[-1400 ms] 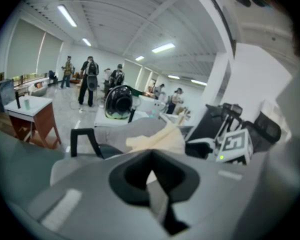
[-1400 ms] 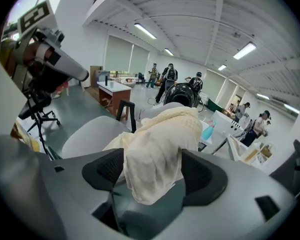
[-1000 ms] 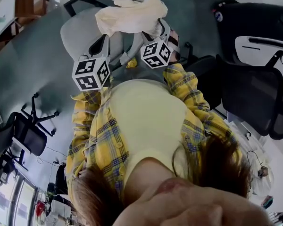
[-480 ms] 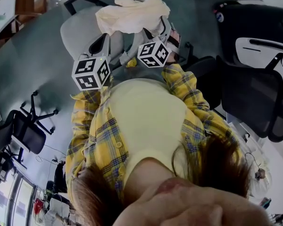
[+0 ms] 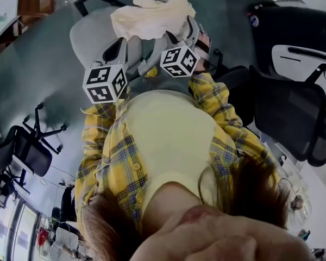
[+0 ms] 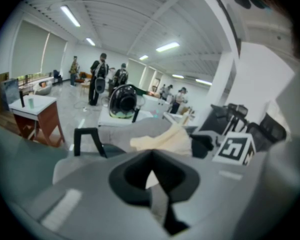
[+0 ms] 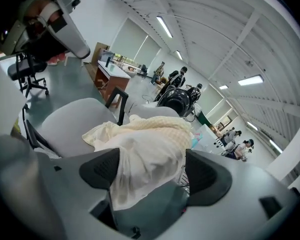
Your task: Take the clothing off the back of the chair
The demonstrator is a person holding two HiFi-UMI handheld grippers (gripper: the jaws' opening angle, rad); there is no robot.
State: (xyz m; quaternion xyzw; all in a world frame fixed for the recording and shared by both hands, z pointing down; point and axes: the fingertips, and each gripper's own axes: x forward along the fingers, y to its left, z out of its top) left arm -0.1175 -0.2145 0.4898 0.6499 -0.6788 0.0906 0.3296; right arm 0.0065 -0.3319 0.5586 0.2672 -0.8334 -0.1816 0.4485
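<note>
The room is a large hall with a white ribbed ceiling (image 7: 215,24) carrying strip lights (image 7: 165,26), a grey-green floor (image 5: 38,64), tall windows (image 6: 30,54), a white-topped wooden-sided desk (image 6: 37,114), black office chairs (image 5: 293,118) and people (image 6: 97,79) standing far back.

No legible text, brand, number or sign in any view. Left marker cube (image 5: 105,83), behind the left gripper (image 6: 151,156), and right marker cube (image 5: 179,60), behind the right gripper (image 7: 155,171): black-and-white square code patterns only, no letters or digits. Round badge (image 5: 252,19) on black chair (image 5: 293,107), right of the right gripper: print too small to read.
</note>
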